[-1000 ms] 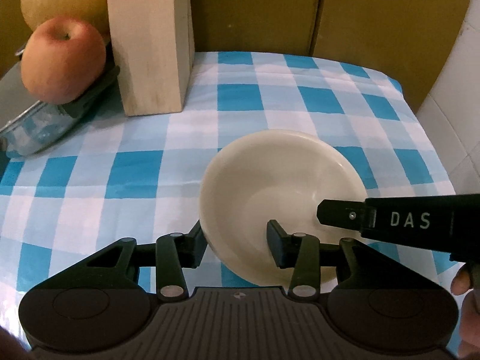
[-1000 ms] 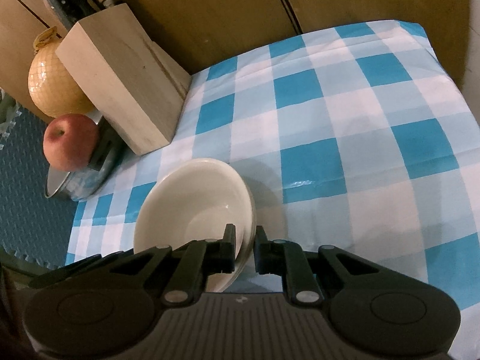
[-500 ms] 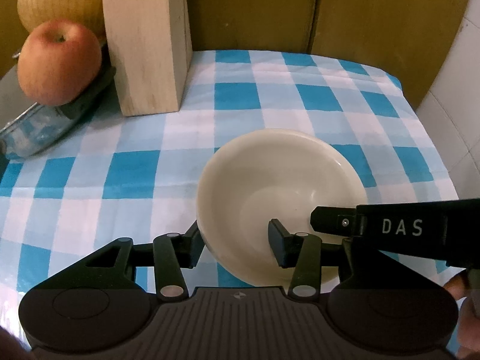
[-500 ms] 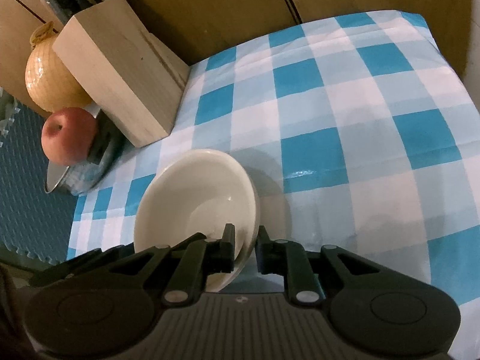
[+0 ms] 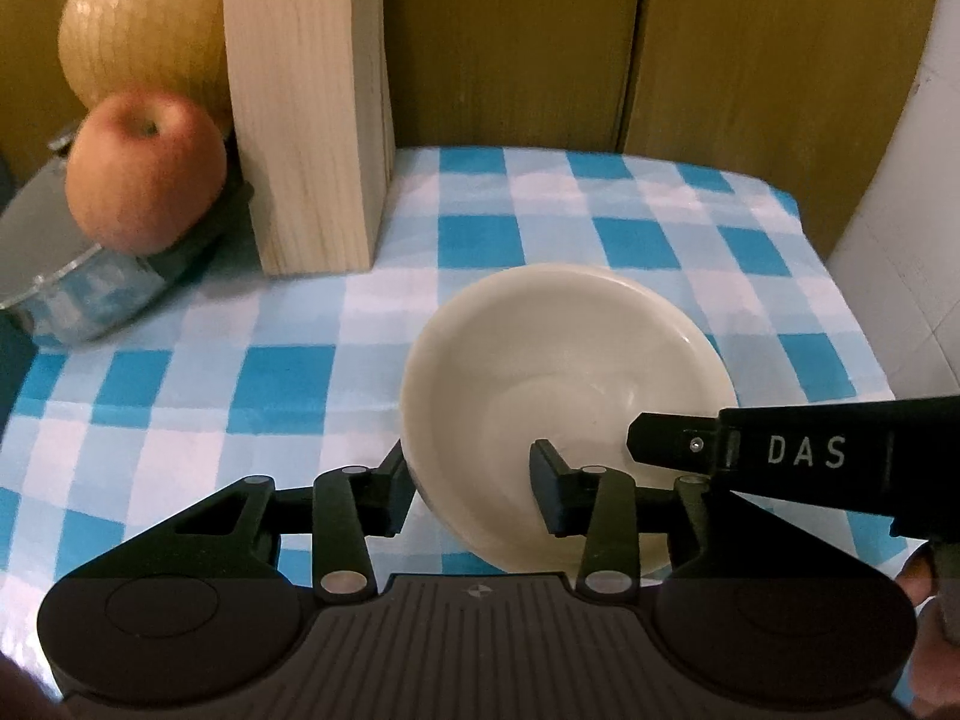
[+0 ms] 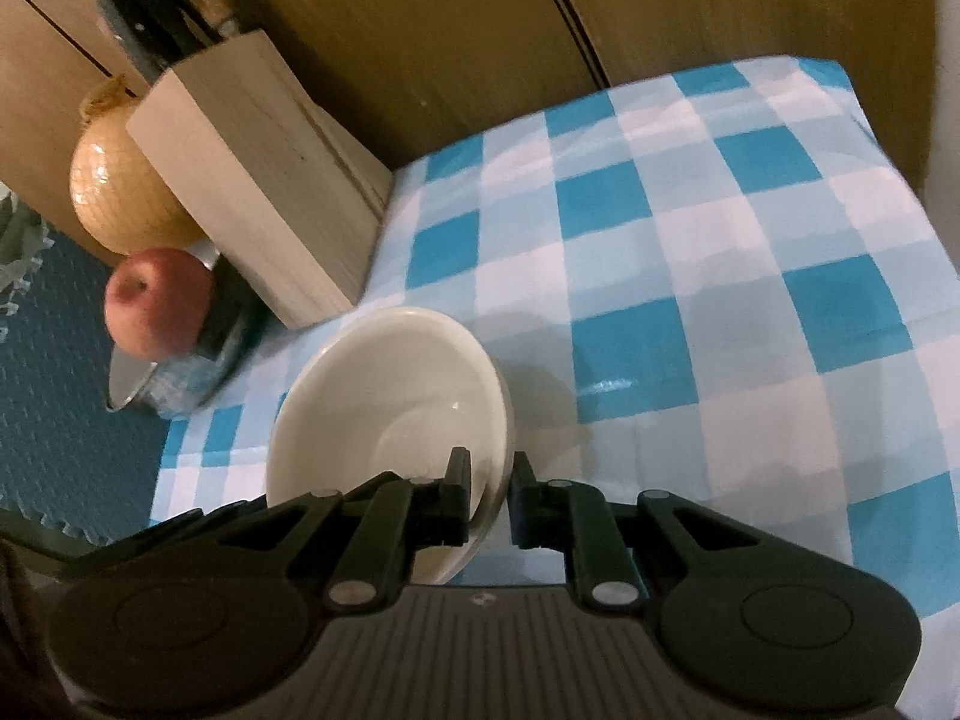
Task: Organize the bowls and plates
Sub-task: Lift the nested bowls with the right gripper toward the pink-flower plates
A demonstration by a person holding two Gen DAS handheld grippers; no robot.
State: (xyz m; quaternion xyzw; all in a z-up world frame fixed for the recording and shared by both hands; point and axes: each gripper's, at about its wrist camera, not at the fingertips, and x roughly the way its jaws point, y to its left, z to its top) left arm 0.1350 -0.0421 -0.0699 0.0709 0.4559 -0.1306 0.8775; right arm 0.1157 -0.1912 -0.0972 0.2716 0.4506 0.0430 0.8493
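You are clamping the right hand-held gripper [image 6: 487, 495] on the bowl [image 6: 390, 414] rim above the bench [image 6: 690, 300]; the left hand-held gripper [image 5: 471, 483], just closing, is straddling the opposite wall loosely. Uneven pressure risks tipping it.

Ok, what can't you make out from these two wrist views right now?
- Bowl near rim: both views, covered by the gripper bodies.
- Whether it is one bowl or a stack: unclear in both.
- Knife block top: cut off in left wrist view.
- Pot under the apple: cropped by the left edge.
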